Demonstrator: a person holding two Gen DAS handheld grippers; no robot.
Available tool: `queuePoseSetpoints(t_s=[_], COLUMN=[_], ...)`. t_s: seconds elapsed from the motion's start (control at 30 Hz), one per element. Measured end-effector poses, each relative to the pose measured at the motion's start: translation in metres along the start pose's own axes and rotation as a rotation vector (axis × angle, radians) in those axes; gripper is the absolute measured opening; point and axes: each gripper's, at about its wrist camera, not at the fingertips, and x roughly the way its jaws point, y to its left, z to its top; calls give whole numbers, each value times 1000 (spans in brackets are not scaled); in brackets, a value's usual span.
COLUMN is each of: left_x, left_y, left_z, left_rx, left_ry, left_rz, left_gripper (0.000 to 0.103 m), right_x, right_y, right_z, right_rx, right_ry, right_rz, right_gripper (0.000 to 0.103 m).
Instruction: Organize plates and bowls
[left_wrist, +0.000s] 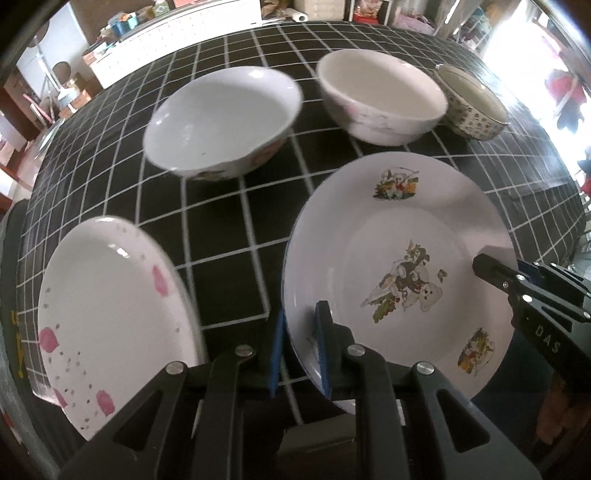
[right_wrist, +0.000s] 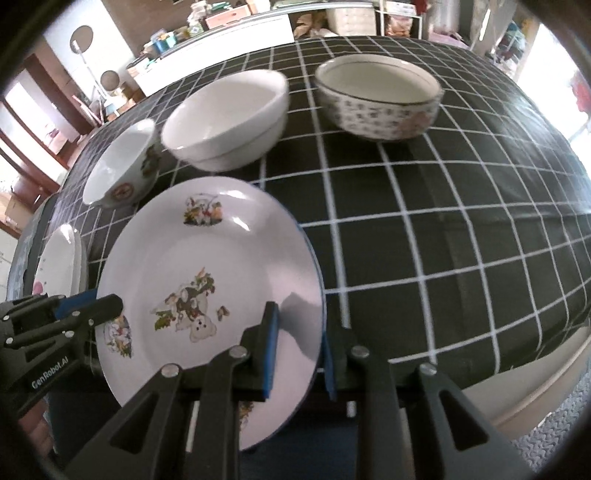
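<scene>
The cartoon plate (left_wrist: 402, 266) is up off the checked tablecloth (left_wrist: 229, 236), near the front edge of the table, and part of it hangs out past that edge. Two grippers hold it. The left gripper (left_wrist: 300, 350) pinches the plate's left rim, jaws nearly closed on it. The right gripper (right_wrist: 301, 354) pinches the right rim the same way, with one pad on top of the plate and one under it.

The plate could slip, because each gripper holds only a thin bit of smooth rim. If one hand goes faster or twists, the plate could tip, pop out and fall on the floor. It could also bump the pink-spotted plate (left_wrist: 107, 321), which lies just beside it on the left.

Behind the plates stand three bowls: a picture bowl (left_wrist: 221, 122), a plain white bowl (left_wrist: 380, 96) and a dotted bowl (left_wrist: 472, 107). All three look empty. Both plates are bare too.
</scene>
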Motion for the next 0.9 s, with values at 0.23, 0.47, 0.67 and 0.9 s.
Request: queuePoseSetpoints(t_s=[0.23, 0.47, 0.67, 0.9], left_x=[2, 7, 7, -13], left_y=[9, 3, 10, 20], left_z=[-5, -7, -9, -1], left_rx=[-15, -45, -50, -41], left_ry=[-3, -6, 2, -47], left_rz=[1, -4, -13, -23], left_gripper=[16, 20, 20, 20], right_x=[5, 5, 0, -5], right_y=[14, 10, 8, 8], right_z=[1, -1, -6, -4], right_rx=[-41, -20, -21, 36], right_ry=[-2, 11, 11, 18], right_rz=[9, 52, 45, 71], right_gripper=[27, 27, 28, 28])
